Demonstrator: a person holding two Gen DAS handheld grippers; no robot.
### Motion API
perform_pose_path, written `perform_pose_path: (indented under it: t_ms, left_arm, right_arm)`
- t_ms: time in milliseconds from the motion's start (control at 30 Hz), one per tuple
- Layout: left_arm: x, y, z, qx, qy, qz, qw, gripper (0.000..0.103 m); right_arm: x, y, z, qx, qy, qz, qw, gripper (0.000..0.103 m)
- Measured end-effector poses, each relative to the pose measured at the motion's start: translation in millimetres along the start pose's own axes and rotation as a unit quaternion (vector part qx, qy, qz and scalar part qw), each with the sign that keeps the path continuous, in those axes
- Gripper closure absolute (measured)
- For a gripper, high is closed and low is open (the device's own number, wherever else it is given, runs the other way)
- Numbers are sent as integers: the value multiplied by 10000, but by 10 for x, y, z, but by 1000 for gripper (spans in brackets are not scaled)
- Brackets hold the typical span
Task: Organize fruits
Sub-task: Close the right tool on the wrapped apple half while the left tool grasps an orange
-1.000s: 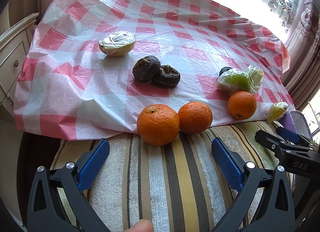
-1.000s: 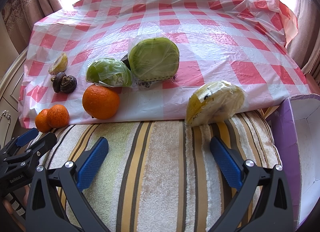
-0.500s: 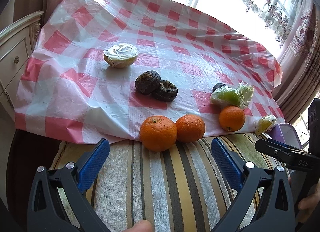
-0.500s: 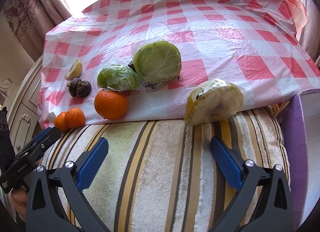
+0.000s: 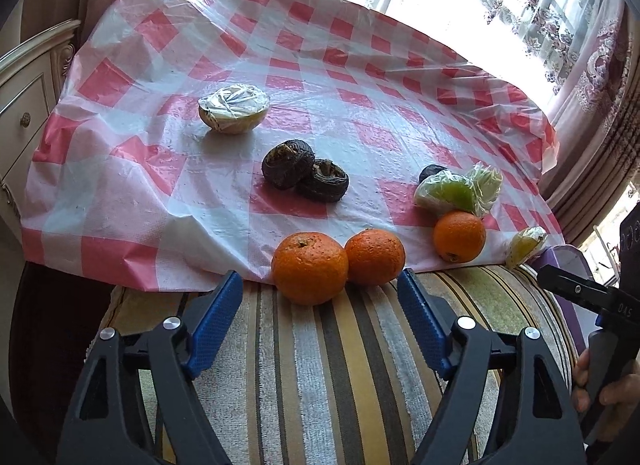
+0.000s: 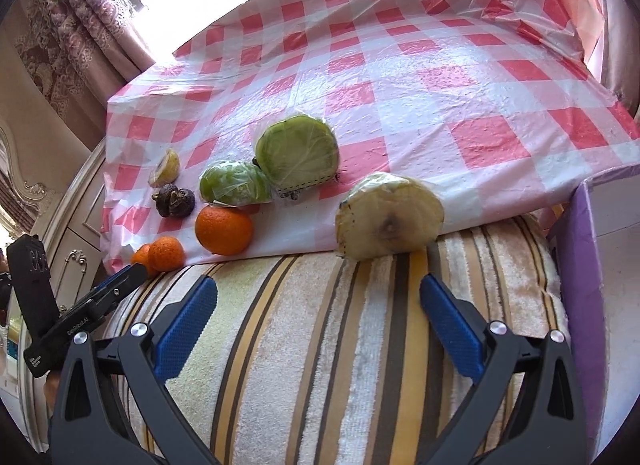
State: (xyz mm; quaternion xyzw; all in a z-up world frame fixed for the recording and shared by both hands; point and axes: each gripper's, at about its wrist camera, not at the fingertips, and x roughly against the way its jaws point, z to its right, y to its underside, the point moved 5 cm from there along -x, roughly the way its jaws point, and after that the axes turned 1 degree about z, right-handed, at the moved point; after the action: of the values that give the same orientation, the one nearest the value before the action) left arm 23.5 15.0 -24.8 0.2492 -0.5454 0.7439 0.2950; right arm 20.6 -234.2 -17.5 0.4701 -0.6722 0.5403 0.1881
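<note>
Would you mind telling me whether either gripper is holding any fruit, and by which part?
Nothing is held. The left gripper is closing on empty air short of the oranges; the right gripper is open and empty.

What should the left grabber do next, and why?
Probably ease forward so the left gripper straddles the nearest round orange fruit. Its jaws are closing with nothing between them yet, and that fruit sits just ahead at the edge of the red-checked plastic cloth.

Domestic interior, probably a living or dining room. Evidence: patterned curtains (image 5: 592, 77) at a bright window, an ornate cream cabinet (image 5: 28, 77) with drawer knob, a red-checked plastic tablecloth (image 5: 360, 77) and a striped towel-like cover (image 6: 320, 345). Room type not certain from these angles.
</note>
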Motion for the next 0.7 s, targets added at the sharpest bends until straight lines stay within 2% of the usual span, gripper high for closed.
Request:
perform_pose_path:
  t_ms: [67, 200, 333, 400, 500, 700]
  left_arm:
    - [-1, 2, -4, 13, 1, -2, 10000, 30]
    - [-22, 10, -19, 64, 26, -48, 10000, 41]
    - [-19, 7, -51, 145, 56, -35, 9999, 45]
    - [-16, 0, -55, 164, 59, -9, 9998, 50]
    - [-19, -15, -59, 168, 75, -4, 9998, 51]
    - [-32, -35, -85, 259, 129, -26, 9996, 51]
  right_arm:
    - [28, -32, 39, 84, 204, 58, 9997, 1]
    - [5, -109, 96, 323, 799, 62, 9963, 1]
    - [-85, -164, 114, 436, 1028, 21, 9937, 1]
    - [-112, -179, 82, 523, 1071, 48, 9929, 1]
    - [-169, -197, 51, 613, 1143, 43, 9915, 2]
    - [-225, -216, 68, 543, 1088, 30, 9926, 14]
